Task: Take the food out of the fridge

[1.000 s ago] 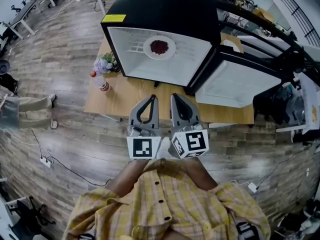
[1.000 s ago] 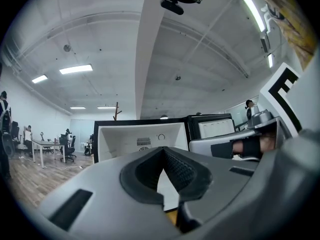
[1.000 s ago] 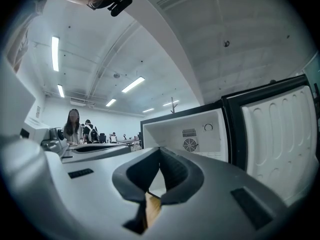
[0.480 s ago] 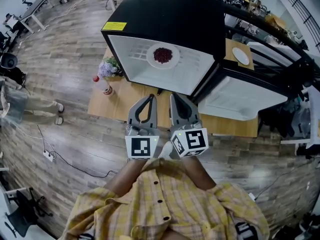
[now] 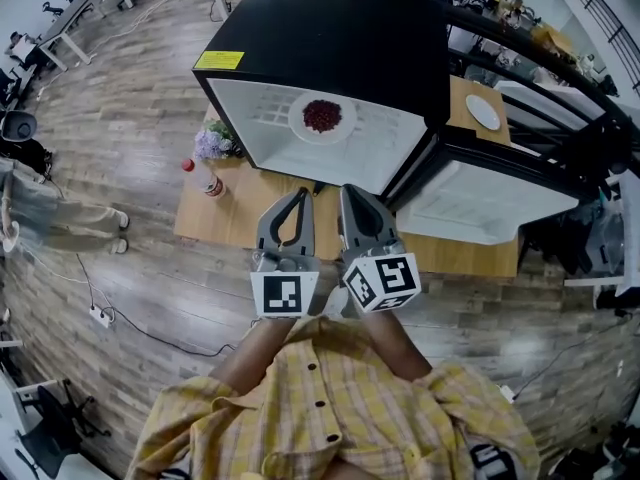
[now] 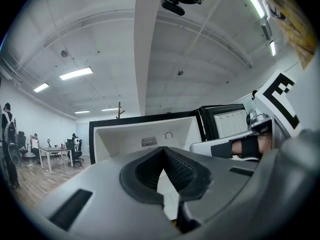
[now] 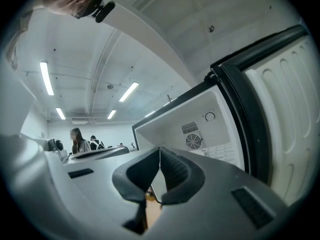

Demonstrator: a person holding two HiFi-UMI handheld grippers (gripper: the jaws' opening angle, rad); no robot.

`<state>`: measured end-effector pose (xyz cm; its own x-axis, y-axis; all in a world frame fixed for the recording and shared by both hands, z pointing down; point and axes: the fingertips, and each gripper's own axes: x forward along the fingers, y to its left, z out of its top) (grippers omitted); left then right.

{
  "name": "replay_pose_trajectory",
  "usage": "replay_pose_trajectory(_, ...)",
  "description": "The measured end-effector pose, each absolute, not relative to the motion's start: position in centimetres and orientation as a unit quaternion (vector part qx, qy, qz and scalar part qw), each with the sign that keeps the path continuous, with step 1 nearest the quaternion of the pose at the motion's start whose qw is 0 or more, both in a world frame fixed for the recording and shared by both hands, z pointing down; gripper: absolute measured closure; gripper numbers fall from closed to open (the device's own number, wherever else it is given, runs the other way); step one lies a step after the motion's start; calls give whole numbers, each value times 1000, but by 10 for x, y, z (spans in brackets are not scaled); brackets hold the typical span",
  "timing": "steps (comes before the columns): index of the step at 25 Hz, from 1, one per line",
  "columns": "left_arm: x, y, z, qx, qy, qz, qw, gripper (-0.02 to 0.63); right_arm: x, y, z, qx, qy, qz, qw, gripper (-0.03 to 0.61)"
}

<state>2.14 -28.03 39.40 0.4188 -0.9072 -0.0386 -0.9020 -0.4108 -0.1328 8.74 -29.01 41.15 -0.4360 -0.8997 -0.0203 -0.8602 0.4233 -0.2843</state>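
A black mini fridge [image 5: 340,38] stands open on a wooden table [image 5: 240,213]. On its wire shelf sits a white plate of dark red food [image 5: 322,116]. My left gripper [image 5: 301,196] and right gripper [image 5: 351,194] are held side by side near my chest, over the table's front edge and short of the fridge. Both are shut with nothing between the jaws. The left gripper view shows its closed tips [image 6: 162,149] pointing at the white fridge interior [image 6: 135,136]. Seen from the right gripper view, its tips [image 7: 159,149] meet below the fridge's back wall with a fan [image 7: 194,141].
The fridge door [image 5: 480,203] hangs open to the right. A small pot of purple flowers [image 5: 212,143] and a red-capped bottle [image 5: 203,180] stand on the table left of the fridge. An empty white plate [image 5: 483,111] lies behind the fridge at right. Someone stands at far left [image 5: 45,218].
The head view has shifted a little and the fridge sits slightly closer. Both grippers stay shut, side by side, in nearly the same place.
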Motion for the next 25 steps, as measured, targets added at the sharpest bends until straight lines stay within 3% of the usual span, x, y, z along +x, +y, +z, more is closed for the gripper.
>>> replay_pose_trajectory(15,0,-307,386,-856,511,-14,80,606,88,-340,461,-504,726,-380,274,569)
replay_pose_trajectory(25,-22,-321,388,-848,524,-19,77,606,83,-378,500,-458,635,-510,358,502)
